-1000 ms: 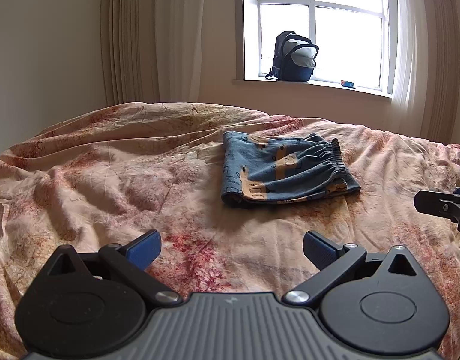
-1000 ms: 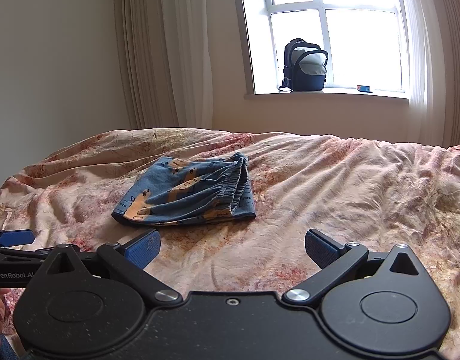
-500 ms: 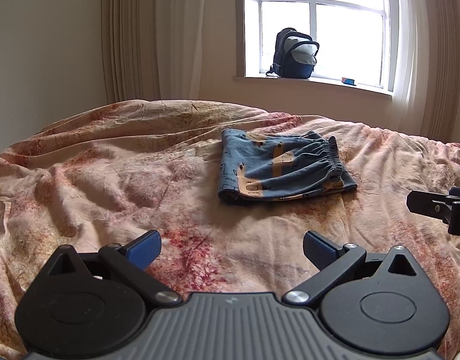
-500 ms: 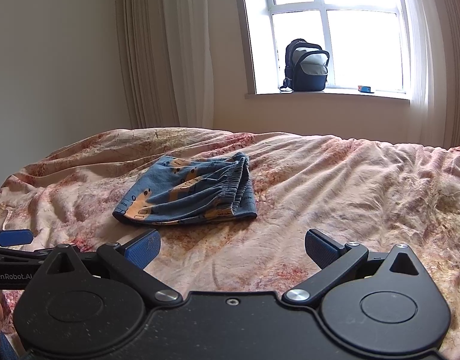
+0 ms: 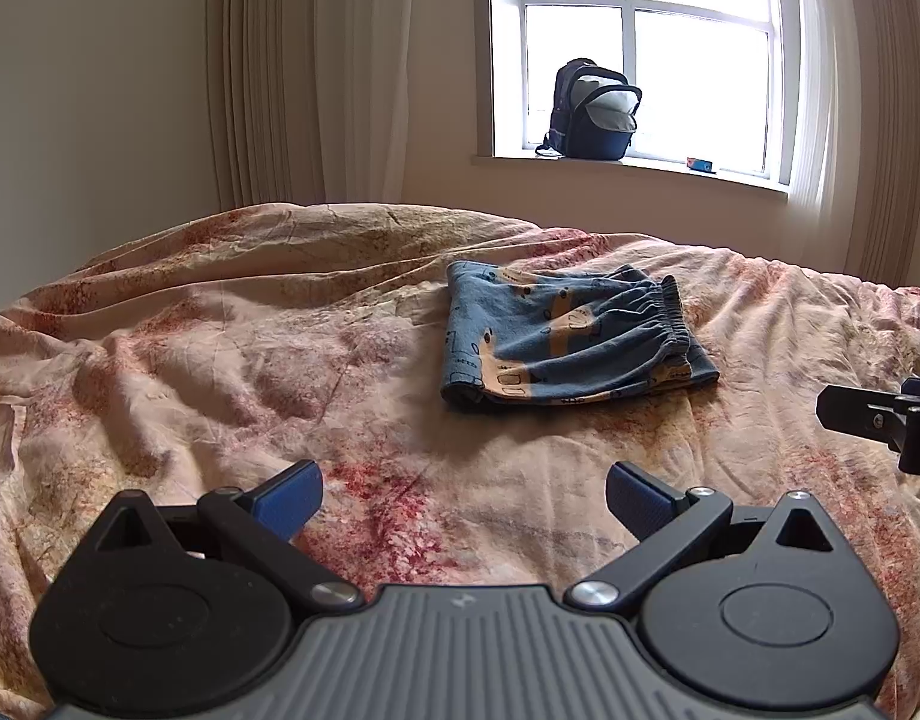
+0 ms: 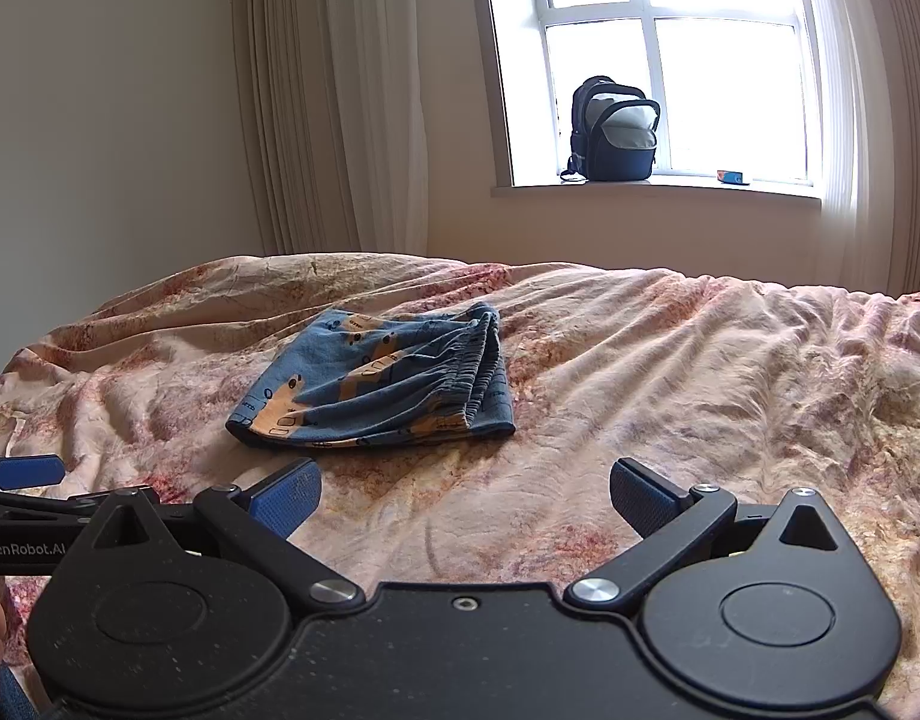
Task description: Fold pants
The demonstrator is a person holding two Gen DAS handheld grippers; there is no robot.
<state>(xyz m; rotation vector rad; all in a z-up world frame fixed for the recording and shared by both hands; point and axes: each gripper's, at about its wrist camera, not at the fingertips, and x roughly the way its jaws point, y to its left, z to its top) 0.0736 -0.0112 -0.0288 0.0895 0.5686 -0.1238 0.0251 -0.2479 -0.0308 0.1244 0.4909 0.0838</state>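
Pants [image 5: 565, 342], blue with tan print, lie folded in compact stack on wrinkled floral bedspread [image 5: 220, 360], elastic waistband facing right. Your left gripper [image 5: 463, 495] hovers above bedspread short of pants, fingers spread wide, holding nothing. Your right gripper [image 6: 465, 492] sits beside it, likewise spread and empty, pants ahead to its left. Backpack [image 6: 615, 131] stands on windowsill [image 6: 760, 187].

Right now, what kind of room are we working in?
Most likely a bedroom: the folded pants lie on a bed with a floral bedspread, there are long curtains, and a backpack sits on the windowsill.
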